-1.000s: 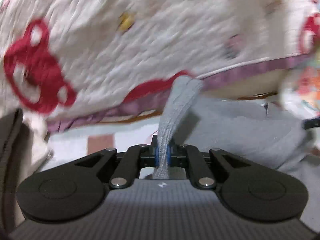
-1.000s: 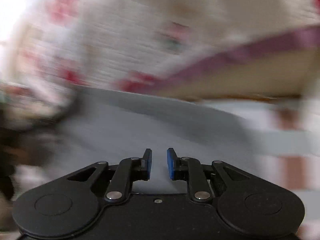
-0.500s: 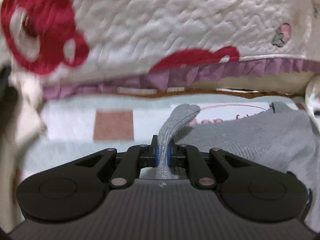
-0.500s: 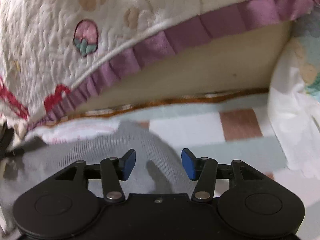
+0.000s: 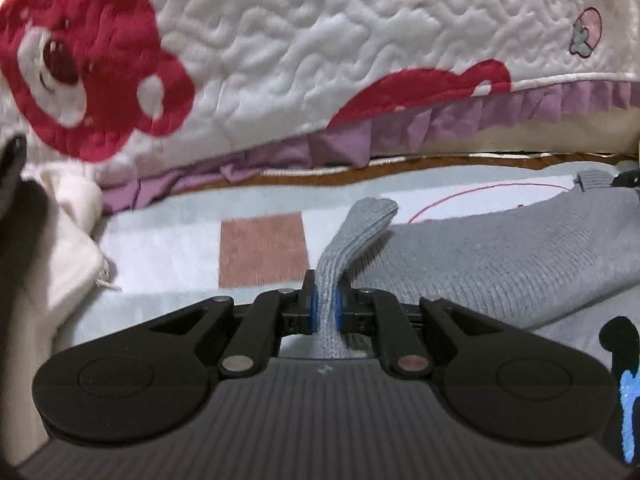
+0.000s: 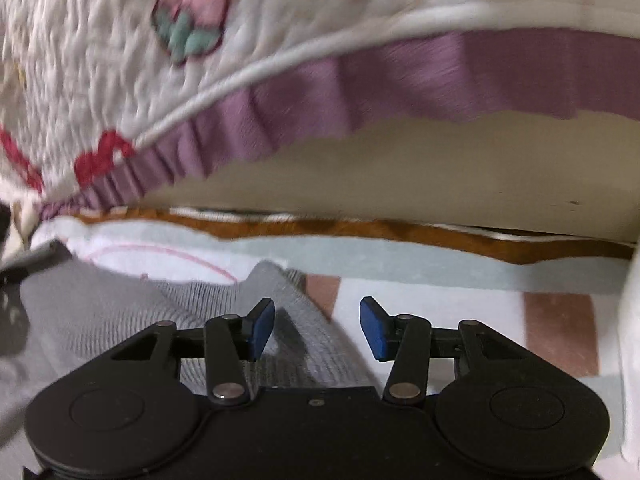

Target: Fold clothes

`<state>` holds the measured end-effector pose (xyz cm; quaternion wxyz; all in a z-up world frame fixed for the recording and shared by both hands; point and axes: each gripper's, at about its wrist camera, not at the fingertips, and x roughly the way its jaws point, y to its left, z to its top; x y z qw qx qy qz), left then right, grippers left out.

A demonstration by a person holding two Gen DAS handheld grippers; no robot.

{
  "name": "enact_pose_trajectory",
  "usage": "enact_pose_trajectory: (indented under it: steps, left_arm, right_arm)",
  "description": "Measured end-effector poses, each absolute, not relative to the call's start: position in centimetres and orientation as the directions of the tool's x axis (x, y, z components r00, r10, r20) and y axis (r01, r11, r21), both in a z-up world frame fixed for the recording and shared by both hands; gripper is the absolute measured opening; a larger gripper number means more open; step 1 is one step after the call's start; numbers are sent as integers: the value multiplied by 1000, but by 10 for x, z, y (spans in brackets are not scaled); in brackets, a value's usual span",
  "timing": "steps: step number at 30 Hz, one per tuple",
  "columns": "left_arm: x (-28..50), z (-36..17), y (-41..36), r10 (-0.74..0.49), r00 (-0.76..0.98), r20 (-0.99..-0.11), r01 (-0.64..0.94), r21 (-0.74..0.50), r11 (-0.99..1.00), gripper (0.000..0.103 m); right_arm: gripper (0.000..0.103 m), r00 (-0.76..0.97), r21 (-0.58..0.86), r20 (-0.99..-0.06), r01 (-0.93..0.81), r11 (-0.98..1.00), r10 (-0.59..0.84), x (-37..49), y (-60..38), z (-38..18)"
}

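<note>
A grey knit garment (image 5: 500, 256) lies spread on a checked mat. My left gripper (image 5: 326, 304) is shut on a pinched fold of its left edge, and the fold stands up in a narrow strip ahead of the pads. In the right wrist view the garment (image 6: 120, 312) fills the lower left. Its right edge runs under my right gripper (image 6: 318, 328). That gripper's jaws stand apart and are closing slightly. The blue pads (image 6: 260, 330) press on nothing, and the knit lies below the gap.
A white quilt with red bears and a purple frill (image 5: 320, 40) hangs over the mat's far side, also seen close in the right wrist view (image 6: 360, 80). The mat (image 5: 260, 248) has pale blue, white and brown squares. Cream cloth (image 5: 60, 248) lies left, white cloth (image 6: 630, 340) right.
The left gripper has sunk toward the mat, still clamped on the grey fold. The right gripper's jaws went from narrow to wide, and it moved along the garment to its right edge.
</note>
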<state>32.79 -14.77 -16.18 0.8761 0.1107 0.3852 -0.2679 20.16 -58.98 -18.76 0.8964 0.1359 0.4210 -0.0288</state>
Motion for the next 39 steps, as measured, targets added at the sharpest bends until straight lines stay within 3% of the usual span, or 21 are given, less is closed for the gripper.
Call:
enact_pose_trajectory:
  steps: [3, 5, 6, 8, 11, 15, 22, 26, 27, 29, 33, 36, 39]
  left_arm:
    - [327, -167, -149, -383, 554, -739, 562, -7, 827, 7]
    - [324, -170, -157, -364, 564, -742, 583, 46, 811, 7]
    - [320, -170, -163, -344, 578, -740, 600, 98, 794, 7]
    - [308, -165, -173, -336, 612, -716, 630, 185, 754, 7]
    - [300, -139, -170, -380, 665, -642, 610, 173, 773, 7]
    - [302, -111, -173, -347, 778, -523, 534, 260, 805, 8]
    - [327, -154, -198, -252, 766, -591, 527, 353, 774, 9]
    - [347, -177, -187, -107, 773, -626, 430, 391, 814, 3]
    - [353, -177, -178, -80, 765, -639, 399, 373, 838, 3]
    - [358, -169, -159, -109, 729, -676, 378, 264, 887, 4]
    - [345, -143, -128, -314, 630, -710, 412, -36, 911, 9]
    - [324, -136, -124, -436, 498, -749, 465, -194, 864, 16]
    - [294, -138, -125, -476, 398, -784, 539, -219, 813, 32]
  right_arm:
    - [54, 630, 309, -760, 134, 942, 160, 211, -590, -198]
    - [56, 602, 282, -788, 168, 945, 129, 216, -587, -207]
    - [47, 587, 258, -803, 190, 947, 101, 218, -584, -211]
    - [15, 638, 268, -765, 194, 944, 86, 210, -577, -201]
    - [14, 775, 260, -632, 204, 944, 6, 181, -567, -160]
    - [13, 881, 265, -458, 263, 928, -119, 146, -576, -114]
    - [14, 847, 174, -507, 283, 943, -161, 169, -585, -124]
    - [27, 795, 118, -557, 360, 925, -239, 176, -592, -127]
    - [33, 797, 138, -557, 365, 921, -232, 169, -597, -125]
    - [35, 795, 164, -567, 363, 917, -213, 153, -606, -123]
    - [40, 756, 255, -635, 399, 881, -159, 102, -621, -126]
    - [46, 745, 381, -658, 451, 807, -105, 49, -623, -138]
    - [49, 729, 445, -683, 467, 764, -48, 4, -608, -154]
